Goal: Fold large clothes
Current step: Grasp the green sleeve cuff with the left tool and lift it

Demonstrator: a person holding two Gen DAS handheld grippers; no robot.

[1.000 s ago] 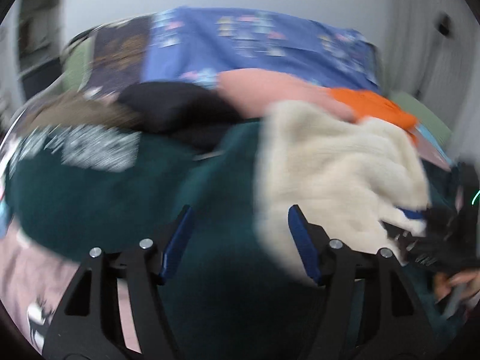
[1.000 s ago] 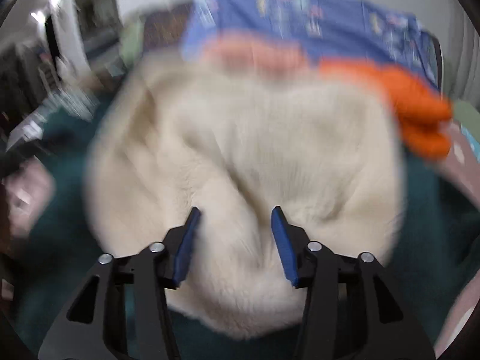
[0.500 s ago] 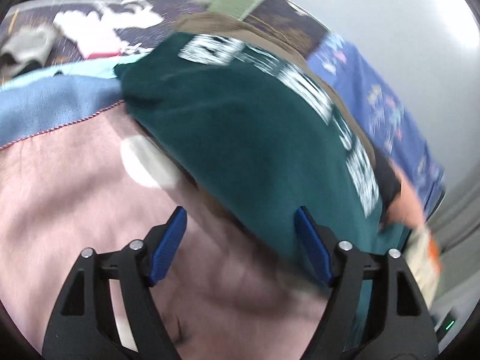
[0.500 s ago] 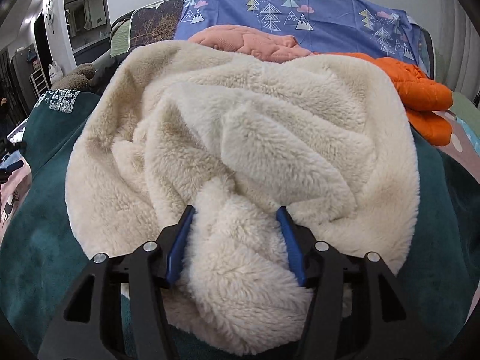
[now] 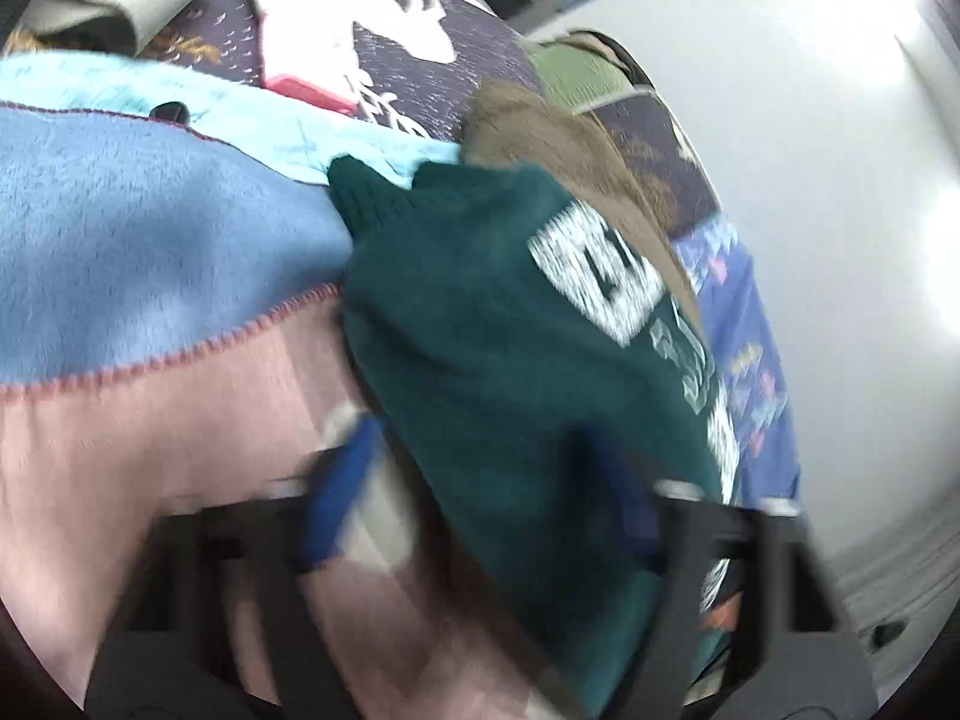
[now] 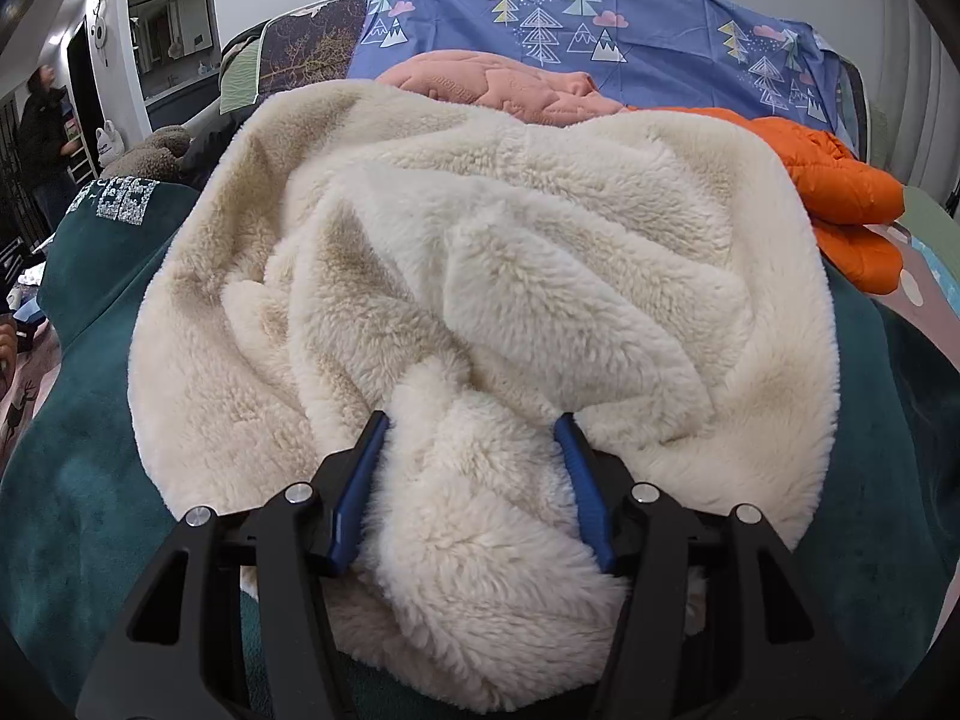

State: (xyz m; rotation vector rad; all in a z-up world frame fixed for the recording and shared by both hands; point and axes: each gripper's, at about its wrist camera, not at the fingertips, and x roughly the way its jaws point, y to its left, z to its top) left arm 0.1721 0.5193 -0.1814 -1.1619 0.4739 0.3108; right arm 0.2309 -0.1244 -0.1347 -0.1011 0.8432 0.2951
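Note:
A cream fleece garment (image 6: 510, 252) lies bunched on top of a dark green sweatshirt (image 6: 90, 480) with white lettering, on a bed. My right gripper (image 6: 471, 468) is shut on a thick fold of the fleece at its near edge, its blue pads pressed into both sides of the fold. In the blurred left wrist view, my left gripper (image 5: 480, 480) is at the green sweatshirt's (image 5: 492, 312) edge over the pink blanket. Its jaws are closing with the sweatshirt's edge between them, and a gap still shows beside the left finger (image 5: 342, 480).
A blue and pink blanket (image 5: 150, 252) covers the bed under the sweatshirt. A brown plush (image 5: 540, 132) lies behind it. A salmon quilted garment (image 6: 498, 84), an orange jacket (image 6: 840, 180) and a blue tree-print sheet (image 6: 600, 18) sit at the back. A person (image 6: 42, 138) stands far left.
My left gripper swung from beside the cream fleece to the green sweatshirt's edge, rolling as it went, and its jaws narrowed. The right gripper stayed put on the fleece fold.

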